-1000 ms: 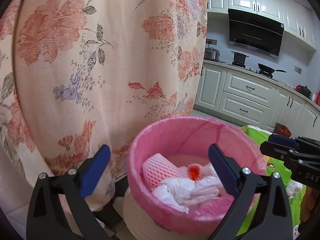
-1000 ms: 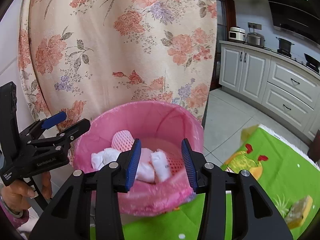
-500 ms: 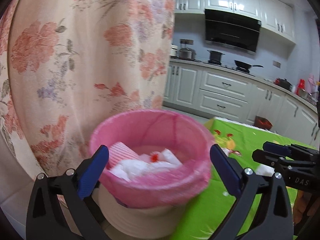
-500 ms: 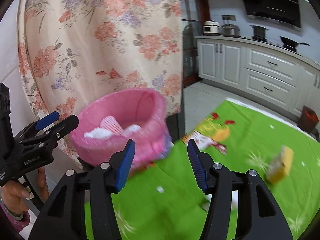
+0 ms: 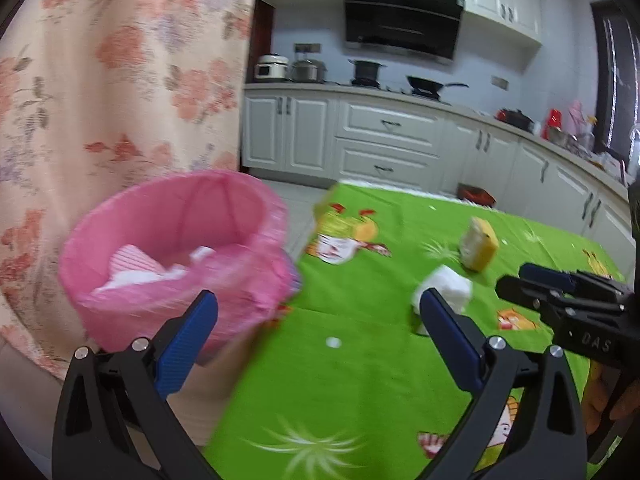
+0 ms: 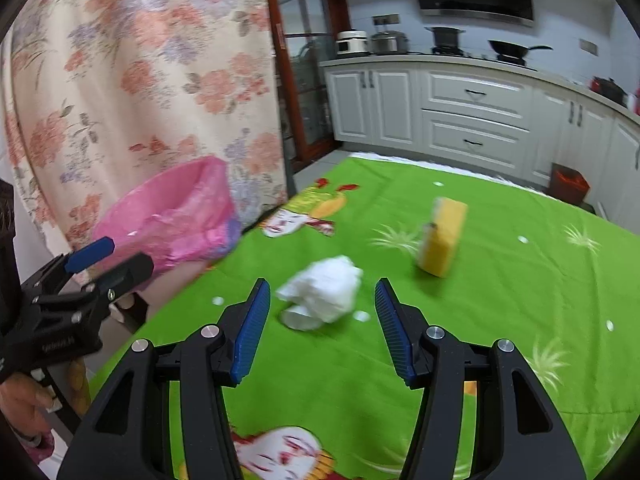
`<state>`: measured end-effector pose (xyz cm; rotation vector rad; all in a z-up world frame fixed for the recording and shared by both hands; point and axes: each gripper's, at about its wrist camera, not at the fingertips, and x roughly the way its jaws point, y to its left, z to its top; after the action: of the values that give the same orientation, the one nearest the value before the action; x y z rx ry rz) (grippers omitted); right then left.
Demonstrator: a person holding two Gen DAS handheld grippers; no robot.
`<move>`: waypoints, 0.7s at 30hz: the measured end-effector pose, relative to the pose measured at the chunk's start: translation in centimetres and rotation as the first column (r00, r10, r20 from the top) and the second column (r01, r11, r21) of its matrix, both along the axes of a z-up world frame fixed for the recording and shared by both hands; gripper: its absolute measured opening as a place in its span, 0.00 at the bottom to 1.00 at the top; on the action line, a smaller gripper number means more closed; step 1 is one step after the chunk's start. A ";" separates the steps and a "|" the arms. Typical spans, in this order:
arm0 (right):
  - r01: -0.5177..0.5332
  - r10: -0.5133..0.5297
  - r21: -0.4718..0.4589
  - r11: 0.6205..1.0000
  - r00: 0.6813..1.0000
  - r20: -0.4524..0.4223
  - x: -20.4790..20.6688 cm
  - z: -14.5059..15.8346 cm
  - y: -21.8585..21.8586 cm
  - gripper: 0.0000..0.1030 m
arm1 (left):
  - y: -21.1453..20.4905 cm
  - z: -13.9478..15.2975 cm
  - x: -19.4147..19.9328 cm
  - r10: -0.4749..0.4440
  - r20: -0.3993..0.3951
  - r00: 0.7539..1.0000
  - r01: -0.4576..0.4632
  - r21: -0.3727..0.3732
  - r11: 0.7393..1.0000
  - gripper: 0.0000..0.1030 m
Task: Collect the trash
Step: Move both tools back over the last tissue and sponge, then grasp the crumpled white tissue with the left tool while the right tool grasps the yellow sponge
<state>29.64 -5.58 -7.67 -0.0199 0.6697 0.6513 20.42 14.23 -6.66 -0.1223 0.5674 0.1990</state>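
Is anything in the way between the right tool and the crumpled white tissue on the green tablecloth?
Nothing visible. The right tool is open, with only bare green tablecloth before the crumpled white tissue. The yellow sponge stands farther back, to the right.

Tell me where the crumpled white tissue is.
The crumpled white tissue lies on the green tablecloth, ahead of the right gripper, left of the yellow sponge.

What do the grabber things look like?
Both tools are black plastic with angular, triangle-shaped arms, silver bolts, and ribbed blue pads on the fingers. The left tool matches the right tool, whose side carries small white lettering. No cables show.
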 end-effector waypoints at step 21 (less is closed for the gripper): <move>0.108 -0.112 -0.067 0.992 0.992 -0.062 11.2 -3.4 0.2 0.51 | -3.8 -3.4 6.2 -0.092 -0.090 0.992 0.090 -0.024 0.996 0.95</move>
<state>40.82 -5.41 -11.05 -0.0203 0.7491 0.5265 26.63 10.46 -10.03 -0.1067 0.6641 0.1109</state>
